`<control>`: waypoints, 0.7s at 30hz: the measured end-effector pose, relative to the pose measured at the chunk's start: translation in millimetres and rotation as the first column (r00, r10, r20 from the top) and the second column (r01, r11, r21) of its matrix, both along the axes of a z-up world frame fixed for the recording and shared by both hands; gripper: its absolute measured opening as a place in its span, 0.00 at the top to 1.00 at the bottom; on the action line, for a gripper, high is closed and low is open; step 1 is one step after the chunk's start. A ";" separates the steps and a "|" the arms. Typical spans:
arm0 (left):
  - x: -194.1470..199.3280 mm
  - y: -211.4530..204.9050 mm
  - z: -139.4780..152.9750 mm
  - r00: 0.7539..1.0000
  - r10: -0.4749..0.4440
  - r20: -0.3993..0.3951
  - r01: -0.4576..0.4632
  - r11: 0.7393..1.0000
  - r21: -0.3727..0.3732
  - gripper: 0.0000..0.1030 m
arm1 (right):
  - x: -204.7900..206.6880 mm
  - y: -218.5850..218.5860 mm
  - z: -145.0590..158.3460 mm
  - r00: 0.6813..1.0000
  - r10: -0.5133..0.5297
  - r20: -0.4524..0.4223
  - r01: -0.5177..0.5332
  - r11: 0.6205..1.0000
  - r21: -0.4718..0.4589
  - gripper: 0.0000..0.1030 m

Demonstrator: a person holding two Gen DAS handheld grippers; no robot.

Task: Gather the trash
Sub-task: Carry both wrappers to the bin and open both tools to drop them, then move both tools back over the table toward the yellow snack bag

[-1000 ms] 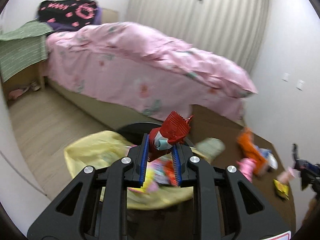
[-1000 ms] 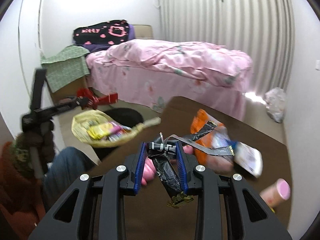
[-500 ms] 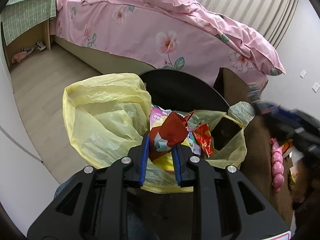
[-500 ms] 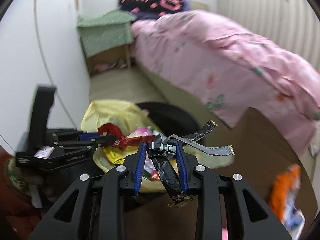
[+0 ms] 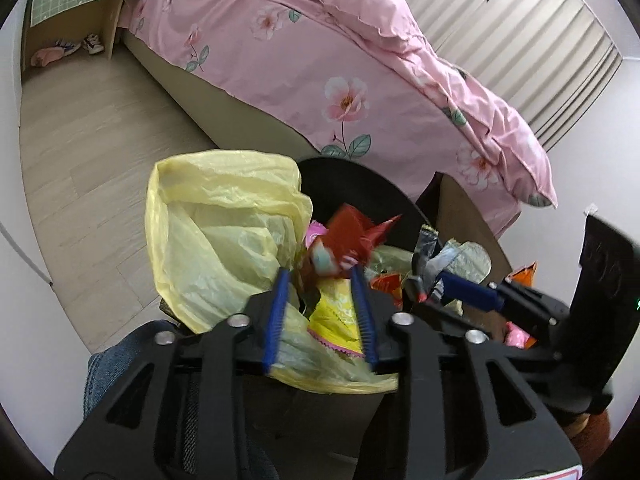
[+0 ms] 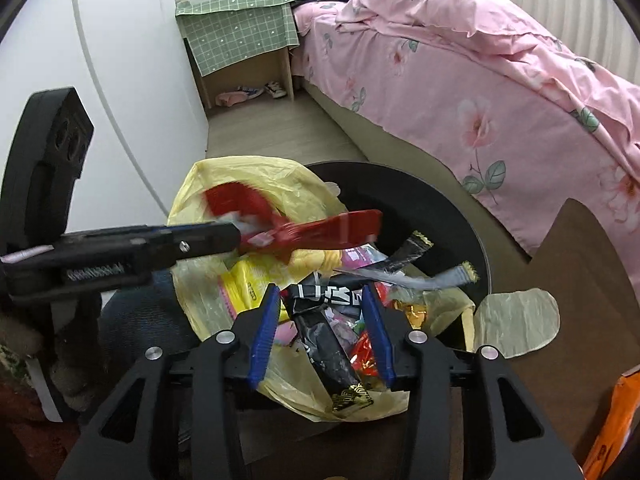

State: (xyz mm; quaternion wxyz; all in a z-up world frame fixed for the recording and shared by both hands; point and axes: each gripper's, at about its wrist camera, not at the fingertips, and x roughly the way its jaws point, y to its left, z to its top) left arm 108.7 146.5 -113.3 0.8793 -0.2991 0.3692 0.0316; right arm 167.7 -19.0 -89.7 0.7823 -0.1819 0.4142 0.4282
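Observation:
A yellow trash bag (image 5: 216, 240) lines a black bin (image 5: 360, 184) and holds several wrappers. My left gripper (image 5: 319, 276) hangs over its mouth, jaws opening; a red wrapper (image 5: 348, 236) sits blurred just past the fingertips, and the pads no longer press it. My right gripper (image 6: 320, 294) hovers over the same bag (image 6: 256, 176), jaws opening, with a black wrapper (image 6: 320, 320) loose between the blue pads. In the right wrist view the left gripper (image 6: 236, 236) reaches in from the left with the red wrapper (image 6: 312, 228) at its tip. The right gripper (image 5: 424, 284) enters the left wrist view from the right.
A bed with a pink floral cover (image 5: 340, 60) runs behind the bin (image 6: 420, 208). The brown table (image 6: 580, 280) lies to the right with an orange packet (image 6: 616, 420). A nightstand under a green cloth (image 6: 240, 36) stands by the wall. A person's jeans-clad knee (image 5: 116, 352) is below the bag.
Both grippers came over the yellow bag and tipped downward. Their jaws widened, so the red wrapper and the black wrapper are no longer pinched.

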 end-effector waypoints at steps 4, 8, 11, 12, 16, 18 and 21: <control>-4.6 -1.4 10.8 0.999 0.031 0.012 -0.031 0.999 0.043 0.55 | -8.5 -14.4 11.4 1.000 -0.019 0.008 0.019 0.999 0.030 0.54; -12.1 -0.2 26.0 0.997 0.056 0.049 -0.060 0.996 0.068 0.52 | -19.4 -41.7 27.9 0.996 -0.079 0.037 0.076 0.995 0.064 0.53; -15.1 -5.9 35.0 0.997 0.051 0.065 -0.056 0.995 0.086 0.51 | -29.8 -70.0 40.3 0.987 -0.149 0.064 0.143 0.986 0.084 0.53; -15.8 -9.1 37.2 0.997 0.044 0.068 -0.050 0.995 0.092 0.51 | -32.5 -77.8 43.2 0.983 -0.167 0.071 0.160 0.983 0.091 0.53; -17.1 -30.8 49.2 0.996 -0.017 0.088 0.006 0.992 0.126 0.50 | -51.8 -125.4 55.2 0.955 -0.276 0.107 0.263 0.957 0.120 0.53; -17.1 -44.7 56.0 0.993 -0.055 0.100 0.040 0.989 0.144 0.49 | -61.0 -148.8 59.3 0.936 -0.330 0.119 0.315 0.940 0.133 0.53; -17.6 -68.2 67.4 0.985 -0.115 0.125 0.092 0.980 0.174 0.47 | -76.1 -187.8 65.1 0.897 -0.418 0.140 0.396 0.904 0.162 0.53</control>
